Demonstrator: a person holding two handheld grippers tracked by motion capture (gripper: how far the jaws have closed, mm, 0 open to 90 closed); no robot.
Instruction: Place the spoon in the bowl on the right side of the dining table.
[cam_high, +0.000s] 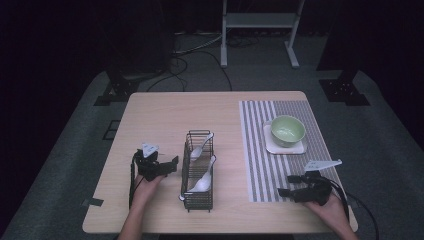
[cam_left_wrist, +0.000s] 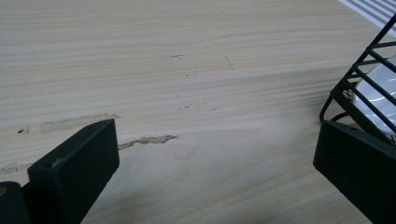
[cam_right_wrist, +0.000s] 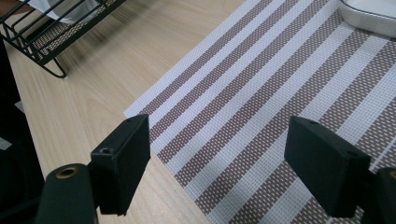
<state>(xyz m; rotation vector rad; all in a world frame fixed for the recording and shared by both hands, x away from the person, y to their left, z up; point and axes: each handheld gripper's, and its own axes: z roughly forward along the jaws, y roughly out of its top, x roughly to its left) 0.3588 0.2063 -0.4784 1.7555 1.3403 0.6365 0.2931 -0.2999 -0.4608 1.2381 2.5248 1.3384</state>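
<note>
A person's two hand-held grippers rested low over a pale wooden table (cam_high: 160, 112), both with jaws spread wide and nothing between them. The left gripper (cam_high: 170, 164) pointed toward a black wire basket (cam_high: 197, 200) standing just beside it; in the left gripper view, the basket's corner (cam_left_wrist: 359, 88) sat right above that gripper's far jaw. Two white spoons lay inside the basket, one nearer the grippers (cam_high: 202, 181) and one farther back (cam_high: 201, 147). The right gripper (cam_high: 287, 185) hovered over the near edge of a striped placemat (cam_high: 255, 150), its jaws aimed toward the basket. Beyond it on the mat, a green bowl (cam_high: 287, 130) sat on a white square plate (cam_high: 300, 149).
</note>
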